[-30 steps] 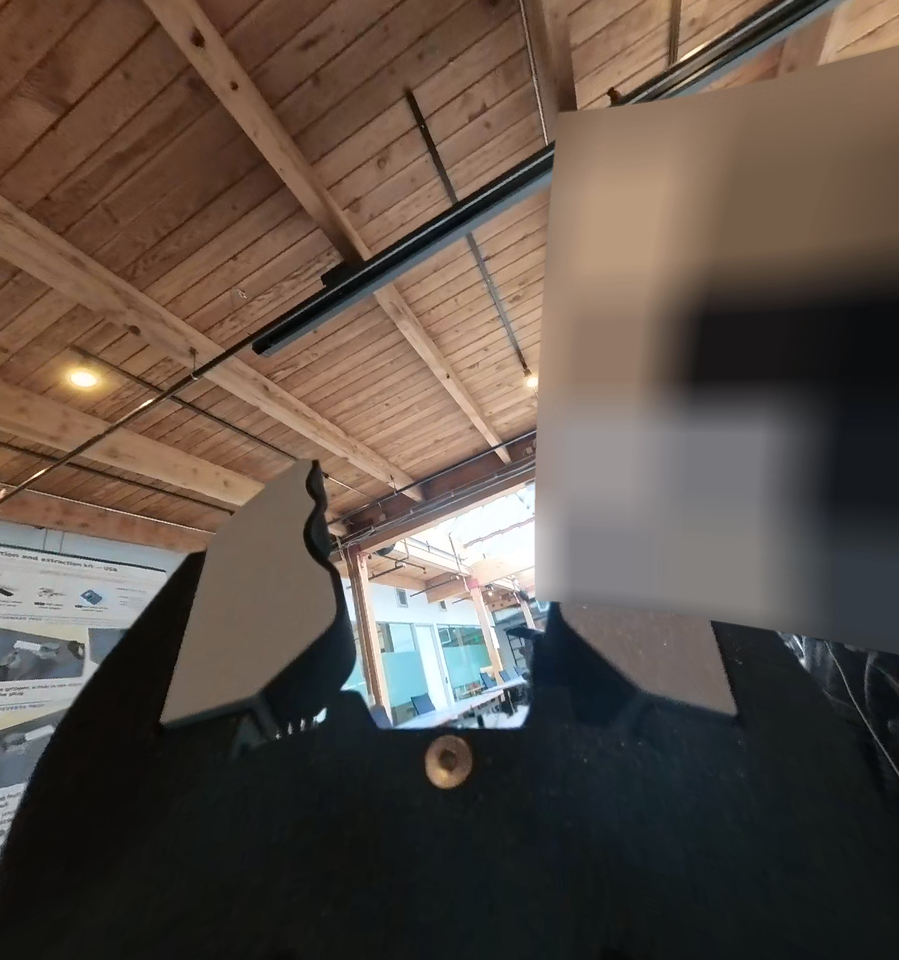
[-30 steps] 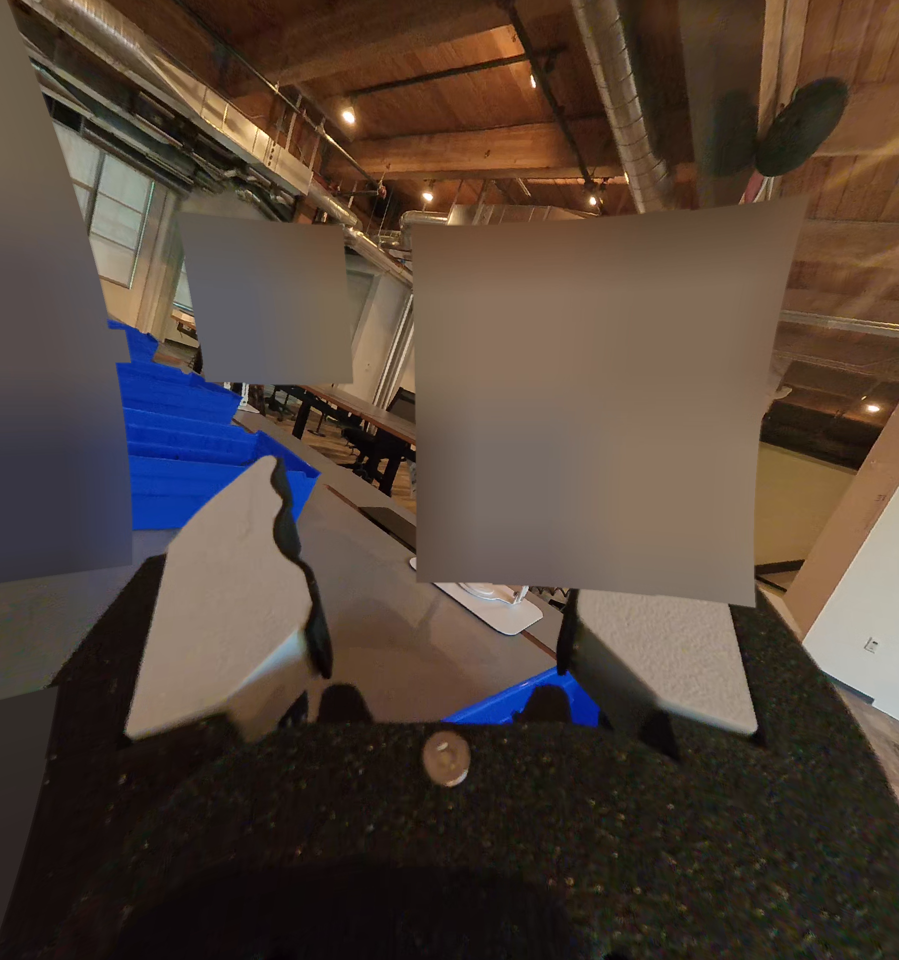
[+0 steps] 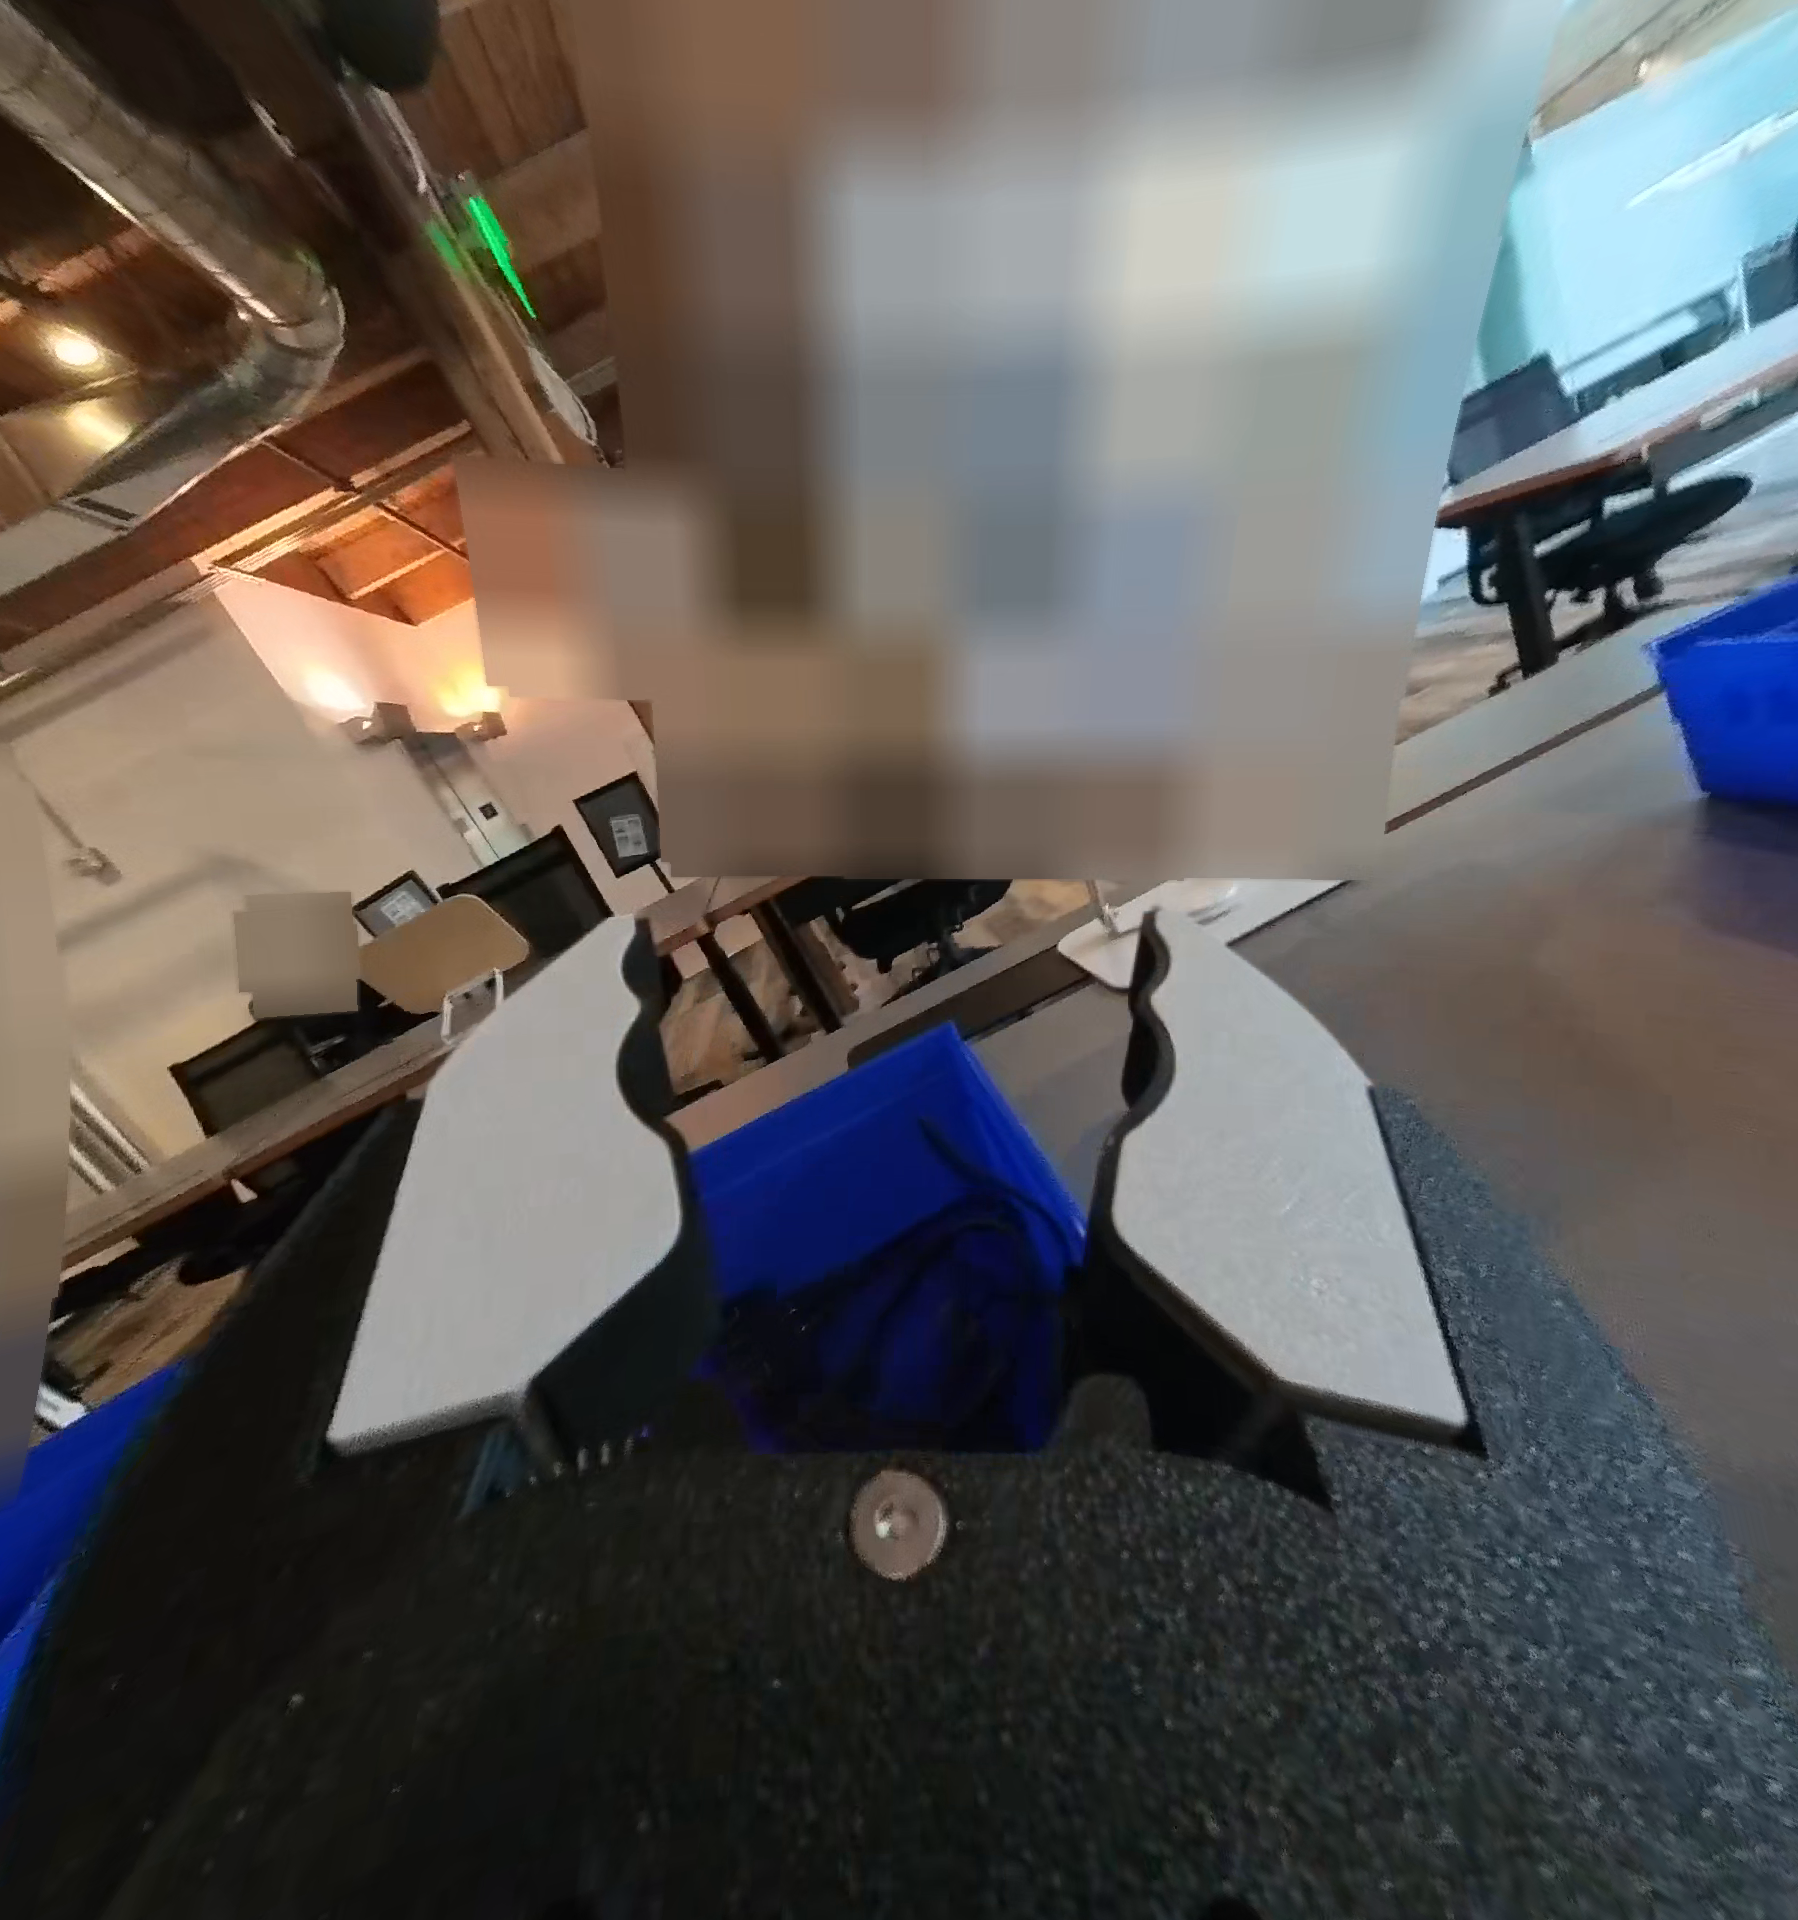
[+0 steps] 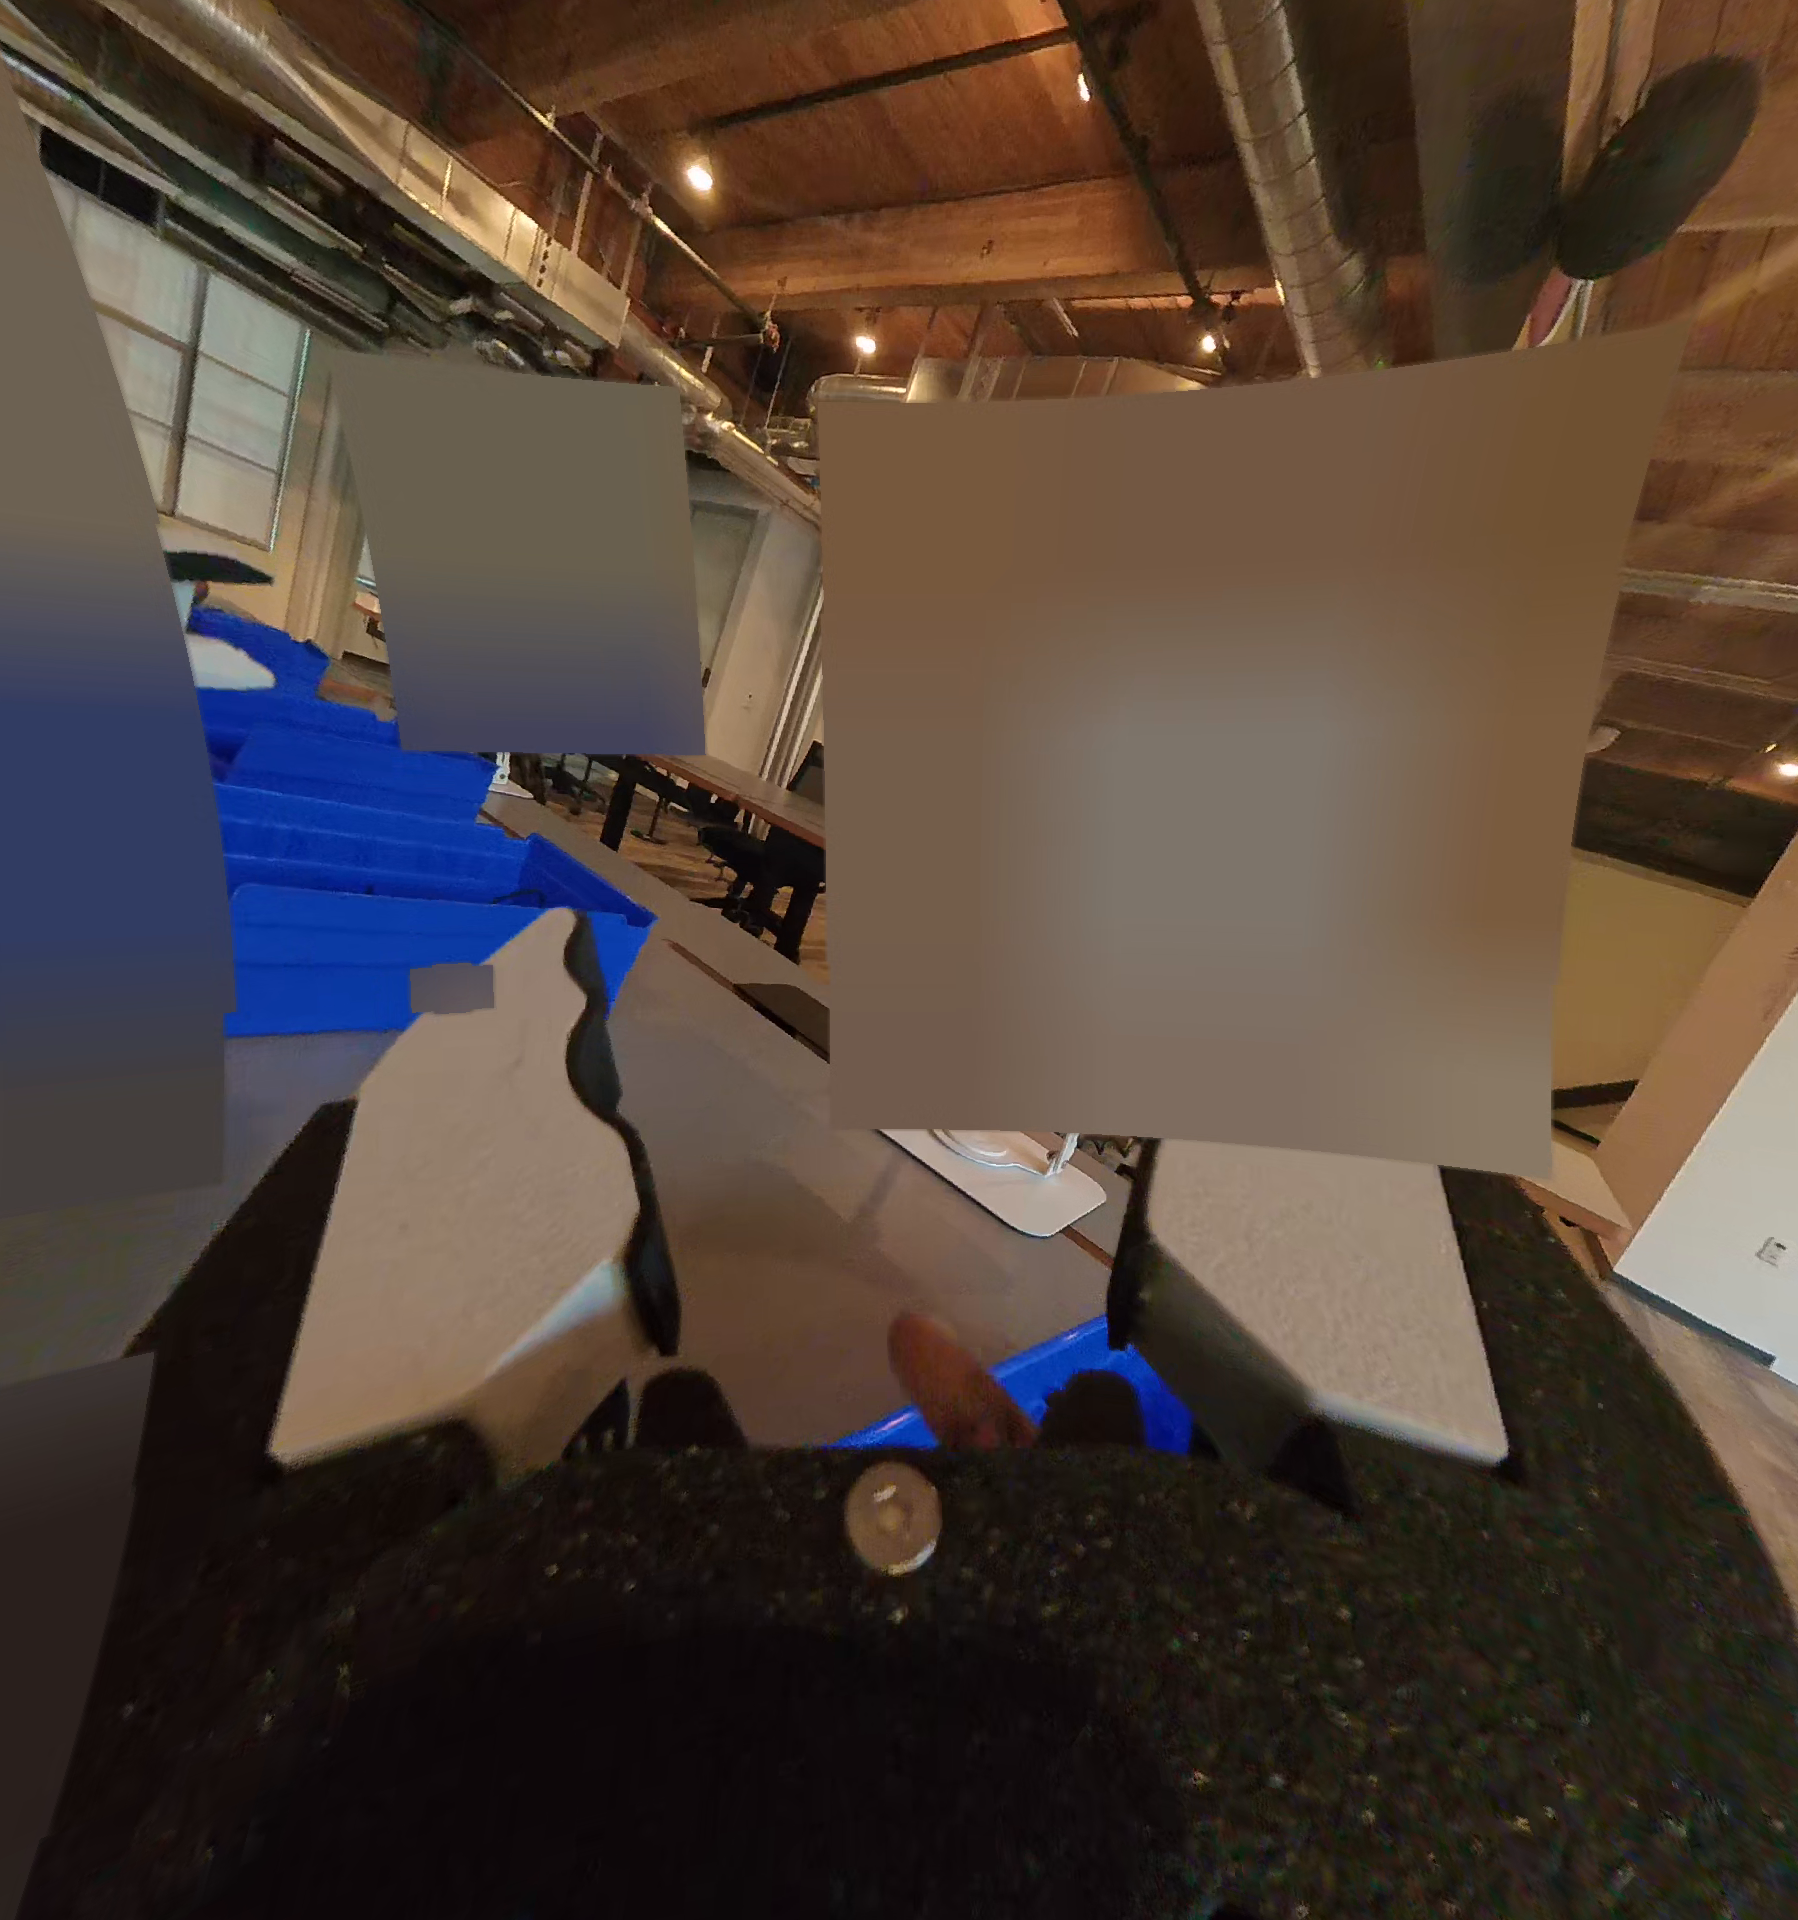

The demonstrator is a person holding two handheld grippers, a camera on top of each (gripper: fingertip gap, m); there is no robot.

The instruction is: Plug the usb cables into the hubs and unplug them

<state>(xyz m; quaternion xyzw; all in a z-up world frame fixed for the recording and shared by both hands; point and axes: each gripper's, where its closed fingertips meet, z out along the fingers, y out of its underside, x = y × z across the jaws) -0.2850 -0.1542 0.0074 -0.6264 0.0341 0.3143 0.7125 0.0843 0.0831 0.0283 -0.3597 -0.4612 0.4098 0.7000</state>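
1. Cables, dark and tangled (image 3: 936, 1299), lie in the blue bin (image 3: 874, 1132) that my left gripper (image 3: 895, 997) now faces; a second ago it pointed at ceiling planks.
2. My left gripper is spread wide and empty.
3. My right gripper (image 4: 864, 1039) stays wide, empty, over the grey table (image 4: 770, 1174).
4. I see no hubs; plugging hasn't begun.

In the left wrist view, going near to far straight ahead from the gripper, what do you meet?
Left gripper, open with nothing between its fingers → blue bin with dark cables lying in it → dark tabletop → white flat stand base → office desks and chairs beyond.
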